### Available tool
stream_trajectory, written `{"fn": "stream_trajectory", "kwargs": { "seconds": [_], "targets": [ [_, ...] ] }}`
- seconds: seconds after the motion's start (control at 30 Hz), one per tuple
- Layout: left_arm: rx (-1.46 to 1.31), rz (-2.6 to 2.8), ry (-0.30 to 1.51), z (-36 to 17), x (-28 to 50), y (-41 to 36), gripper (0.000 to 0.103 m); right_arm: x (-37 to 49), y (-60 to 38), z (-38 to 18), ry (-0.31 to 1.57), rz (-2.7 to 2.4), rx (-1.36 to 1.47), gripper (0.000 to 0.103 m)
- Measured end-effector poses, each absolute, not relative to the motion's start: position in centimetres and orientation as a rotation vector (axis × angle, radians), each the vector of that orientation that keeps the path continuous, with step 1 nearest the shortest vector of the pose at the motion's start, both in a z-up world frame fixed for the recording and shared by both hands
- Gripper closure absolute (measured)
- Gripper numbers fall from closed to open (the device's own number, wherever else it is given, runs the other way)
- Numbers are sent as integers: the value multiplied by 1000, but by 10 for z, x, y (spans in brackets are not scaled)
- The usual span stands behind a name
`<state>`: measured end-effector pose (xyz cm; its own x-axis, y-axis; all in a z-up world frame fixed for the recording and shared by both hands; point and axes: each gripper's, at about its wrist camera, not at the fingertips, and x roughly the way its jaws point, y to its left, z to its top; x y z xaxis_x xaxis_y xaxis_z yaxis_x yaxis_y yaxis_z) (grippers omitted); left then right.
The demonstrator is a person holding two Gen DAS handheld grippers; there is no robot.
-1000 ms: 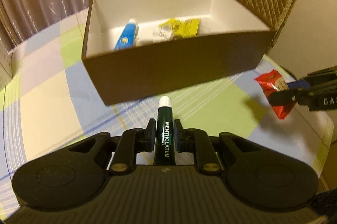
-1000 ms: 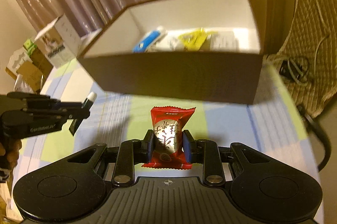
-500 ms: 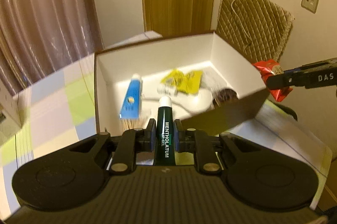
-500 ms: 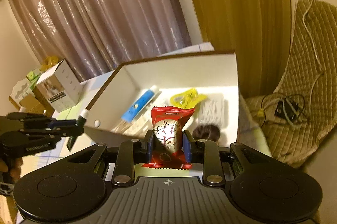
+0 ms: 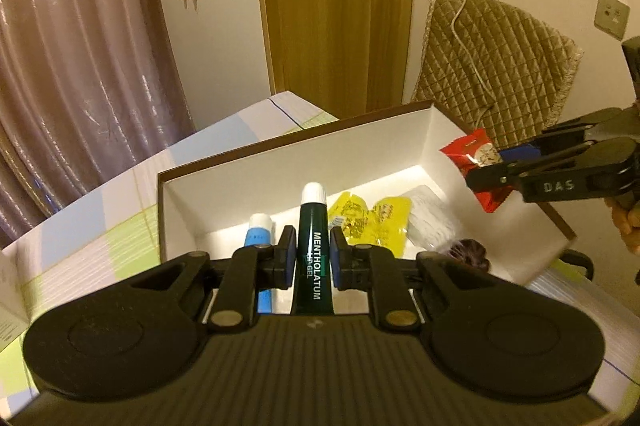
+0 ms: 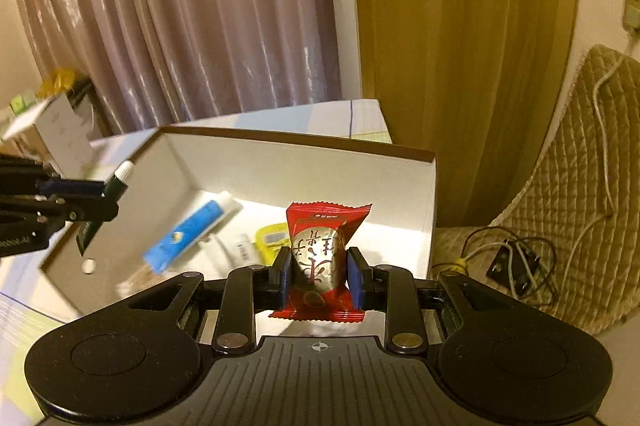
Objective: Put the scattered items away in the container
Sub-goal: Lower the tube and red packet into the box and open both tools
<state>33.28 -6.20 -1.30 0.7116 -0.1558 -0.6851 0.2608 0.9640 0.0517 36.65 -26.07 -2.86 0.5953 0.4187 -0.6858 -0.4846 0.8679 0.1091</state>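
Observation:
My left gripper is shut on a dark green Mentholatum tube with a white cap, held over the near side of the brown box with white inside. My right gripper is shut on a red snack packet, held over the box at its right end. The right gripper with the packet also shows in the left wrist view. The left gripper with the tube shows in the right wrist view at the box's left wall.
In the box lie a blue tube, yellow packets, a white mesh item and a dark round item. The box stands on a checked cloth. A quilted chair stands behind. Cardboard boxes sit at the left.
Both grippers have risen and moved forward with their items, from in front of the box's outer wall to above its open top.

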Motion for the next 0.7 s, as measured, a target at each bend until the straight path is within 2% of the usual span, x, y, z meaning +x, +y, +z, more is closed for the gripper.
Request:
{"fn": "stream_trajectory", "kwargs": {
  "seconds": [0.3,0.7],
  "targets": [
    [194,-230,837,-51,397,-65,90,415,-244,-55,808,573,-231,72],
    [206,-216,919,-88,444,-69,89,442,-222,-76,821,607,-349,72]
  ]
}}
